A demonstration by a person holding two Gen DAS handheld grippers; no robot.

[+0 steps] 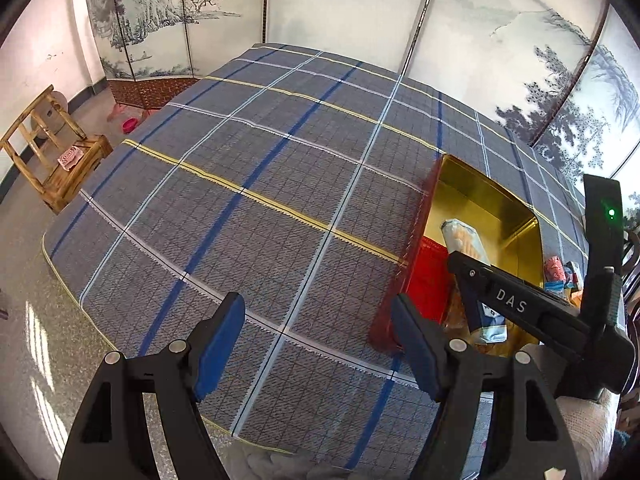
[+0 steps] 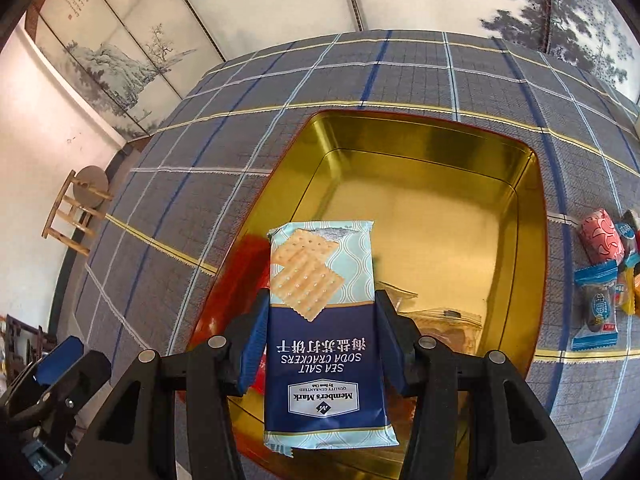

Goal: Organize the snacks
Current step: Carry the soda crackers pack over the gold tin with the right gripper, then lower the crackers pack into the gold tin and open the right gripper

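One cracker packet | "Member's Mark SEA SALT SODA CRACKERS" | clamped in right tool

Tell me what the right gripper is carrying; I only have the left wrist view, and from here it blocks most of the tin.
Observer: The right gripper is shut on a packet of sea salt soda crackers, pads on its two long edges.
Operator: Is it over the tin?
Observer: Yes, the packet hangs over the near part of the gold-lined tin.
Operator: Anything in the tin already?
Observer: At least one clear-wrapped snack lies on the tin floor near the front; the far part is bare.
Operator: More snacks waiting?
Observer: Several small wrapped snacks lie on the plaid cloth to the right of the tin.
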